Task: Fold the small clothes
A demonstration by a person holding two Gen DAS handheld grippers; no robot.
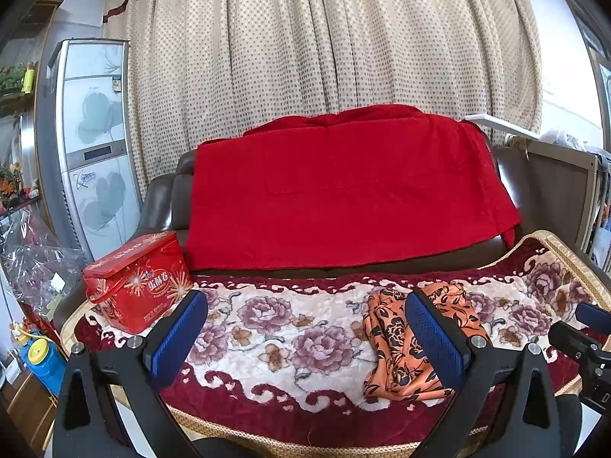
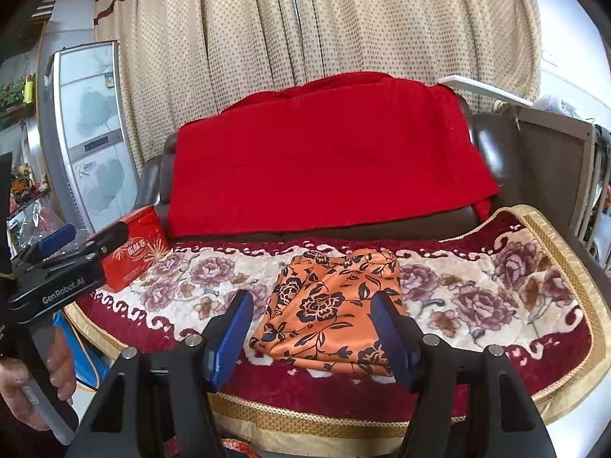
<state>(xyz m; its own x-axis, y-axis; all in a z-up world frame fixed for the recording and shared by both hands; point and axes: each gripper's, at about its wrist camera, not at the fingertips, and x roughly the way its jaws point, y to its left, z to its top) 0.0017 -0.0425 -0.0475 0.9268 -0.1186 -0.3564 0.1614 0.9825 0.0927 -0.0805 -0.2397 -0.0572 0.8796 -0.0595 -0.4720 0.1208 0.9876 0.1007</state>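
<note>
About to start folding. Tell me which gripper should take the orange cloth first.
Right. The right gripper is open with the orange cloth straight ahead between its fingers. The left gripper, also open, faces bare blanket; the cloth lies off to its right side.

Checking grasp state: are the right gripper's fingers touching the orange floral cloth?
Apart. Right wrist view: right gripper is open, fingers hovering nearer the camera than the orange floral cloth, nothing pinched.

claws (image 2: 311, 337): blk frame | blue textured pads (image 2: 229, 339) | silver screws | "GenRobot.AI" mark, grey handle
</note>
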